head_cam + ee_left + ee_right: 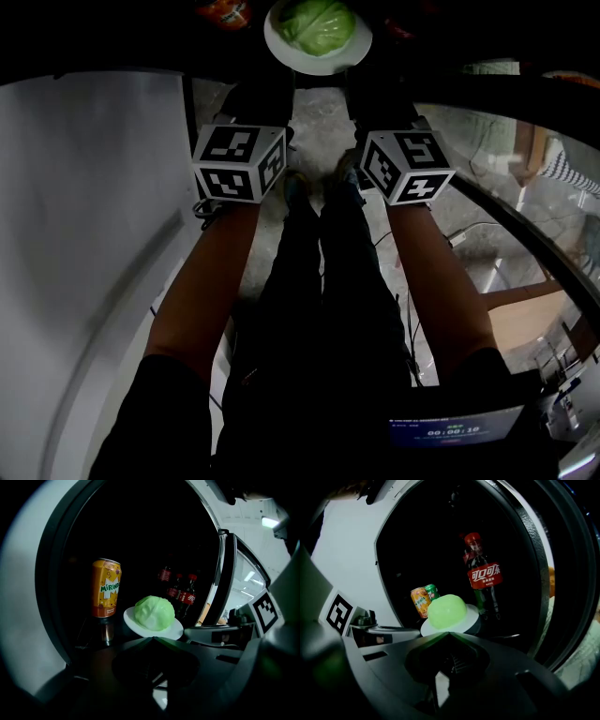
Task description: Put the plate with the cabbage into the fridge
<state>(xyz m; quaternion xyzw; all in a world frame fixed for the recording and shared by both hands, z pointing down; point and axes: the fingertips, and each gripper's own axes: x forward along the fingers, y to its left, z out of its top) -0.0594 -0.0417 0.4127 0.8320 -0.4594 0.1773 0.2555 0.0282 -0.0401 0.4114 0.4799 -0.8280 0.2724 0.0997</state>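
A white plate (pixel 323 64) carrying a pale green cabbage (pixel 319 23) sits in the dark fridge opening at the top of the head view. Both marker cubes (pixel 239 161) (pixel 406 166) point at it from either side. In the left gripper view the left gripper (pixel 152 638) has its jaws closed to a tip on the near rim of the plate (pixel 176 631), under the cabbage (pixel 154 612). The right gripper (pixel 449 633) likewise pinches the plate (pixel 472 616) just below the cabbage (pixel 446 611). The shelf under the plate is lost in the dark.
An orange Mirinda can (pixel 106 588) stands left of the plate and cola bottles (pixel 187 597) behind it. A tall cola bottle (pixel 483 576) and a green can (pixel 432 591) show too. The glass fridge door (pixel 506 169) hangs open at right, a white panel (pixel 84 234) at left.
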